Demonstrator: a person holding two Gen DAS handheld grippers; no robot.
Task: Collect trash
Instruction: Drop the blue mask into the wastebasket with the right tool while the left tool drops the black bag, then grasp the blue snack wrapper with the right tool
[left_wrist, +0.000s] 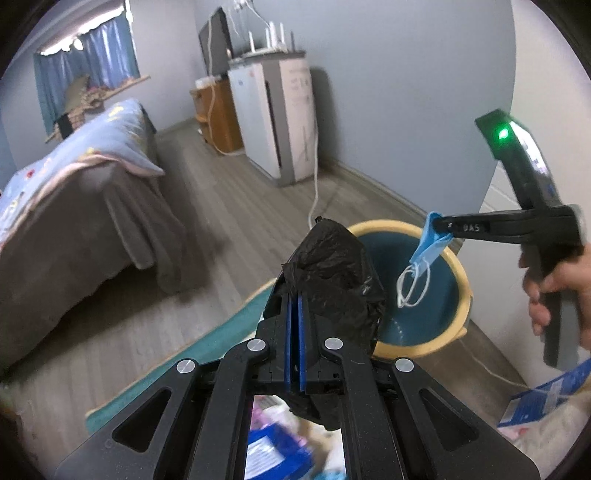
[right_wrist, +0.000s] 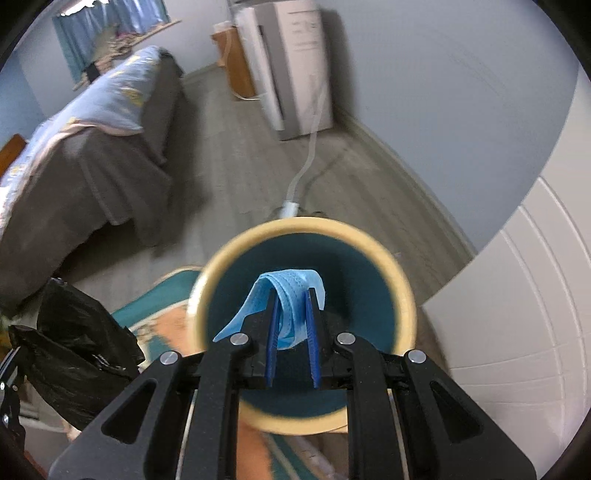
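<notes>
My left gripper (left_wrist: 295, 295) is shut on a crumpled black plastic bag (left_wrist: 332, 269) and holds it just left of a round bin (left_wrist: 463, 280) with a cream rim and dark teal inside. My right gripper (right_wrist: 291, 295) is shut on a blue face mask (right_wrist: 291, 284) and holds it over the bin's mouth (right_wrist: 402, 280). In the left wrist view the mask (left_wrist: 430, 247) hangs from the right gripper (left_wrist: 439, 225) with its white ear loops dangling over the bin. The black bag (right_wrist: 77, 343) shows at the lower left of the right wrist view.
A bed (left_wrist: 92, 177) with grey cover stands left. A white appliance (left_wrist: 280, 110) stands at the far wall, its white cable (left_wrist: 314, 192) running across the wood floor towards the bin. A teal rug (left_wrist: 214, 332) lies under me. A blue-white packet (left_wrist: 546, 395) lies lower right.
</notes>
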